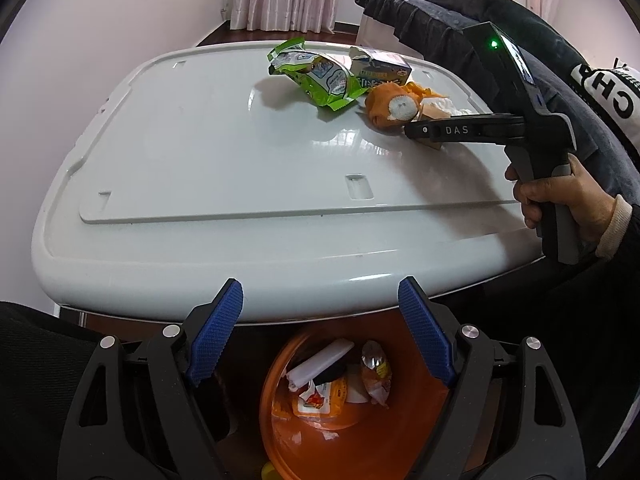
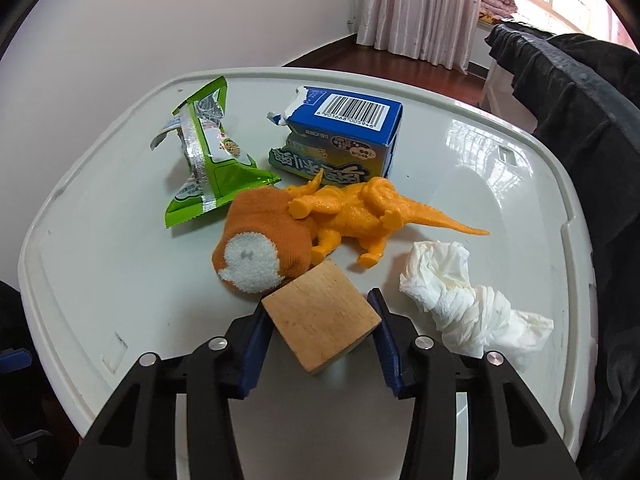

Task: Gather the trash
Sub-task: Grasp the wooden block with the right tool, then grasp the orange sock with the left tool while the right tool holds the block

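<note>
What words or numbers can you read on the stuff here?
"DAS": on the right hand-held gripper.
"CHA", cut off: white patch on the dark jacket.
Blue box: barcode digits too small; big Chinese lettering upside down, not readable.
Green wrapper: print too small and crumpled.

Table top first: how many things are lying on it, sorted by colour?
Orange: 2, the toy dinosaur and the sock
Green: 1, the snack wrapper
Blue: 1, the torn carton
White: 1, the crumpled tissue
Plain wood: 1, the wooden block, between the right gripper's jaws
Total: 6
</note>
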The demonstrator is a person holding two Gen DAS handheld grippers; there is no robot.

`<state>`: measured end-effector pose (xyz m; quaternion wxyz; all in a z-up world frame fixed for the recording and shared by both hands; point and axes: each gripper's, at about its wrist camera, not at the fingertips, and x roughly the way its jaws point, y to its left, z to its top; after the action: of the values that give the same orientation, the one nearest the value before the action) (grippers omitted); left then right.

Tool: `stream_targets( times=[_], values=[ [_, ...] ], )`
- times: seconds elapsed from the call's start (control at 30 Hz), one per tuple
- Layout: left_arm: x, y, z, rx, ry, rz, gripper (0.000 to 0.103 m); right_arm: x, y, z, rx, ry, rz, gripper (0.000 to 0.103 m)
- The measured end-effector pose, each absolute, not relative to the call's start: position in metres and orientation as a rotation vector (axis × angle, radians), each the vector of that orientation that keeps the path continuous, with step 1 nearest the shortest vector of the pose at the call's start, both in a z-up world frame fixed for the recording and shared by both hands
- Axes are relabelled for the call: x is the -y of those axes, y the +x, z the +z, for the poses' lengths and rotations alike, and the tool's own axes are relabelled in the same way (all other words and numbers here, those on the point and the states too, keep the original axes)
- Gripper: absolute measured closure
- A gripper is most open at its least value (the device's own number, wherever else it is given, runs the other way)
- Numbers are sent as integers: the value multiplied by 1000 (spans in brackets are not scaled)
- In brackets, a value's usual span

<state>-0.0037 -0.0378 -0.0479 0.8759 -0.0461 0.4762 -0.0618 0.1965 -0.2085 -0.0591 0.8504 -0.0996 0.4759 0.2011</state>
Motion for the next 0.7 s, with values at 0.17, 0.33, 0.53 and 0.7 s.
stream_targets(
  times=[0.17,0.33,0.53,0.7],
  values=[
    [37,-4,-46,-986,-102,-129,25,219,174,-48,-1036,-158,330,57],
    [42,-1,-42,-967,-84,-125,25,245,123,-22,-1004,18,269,56],
    [74,34,-40,-963,-58,-208,25,279,88,-8,-915,103,182,56],
    [108,79,-39,-925,-7,-240,25,301,94,4,-834,180,93,56]
  ],
)
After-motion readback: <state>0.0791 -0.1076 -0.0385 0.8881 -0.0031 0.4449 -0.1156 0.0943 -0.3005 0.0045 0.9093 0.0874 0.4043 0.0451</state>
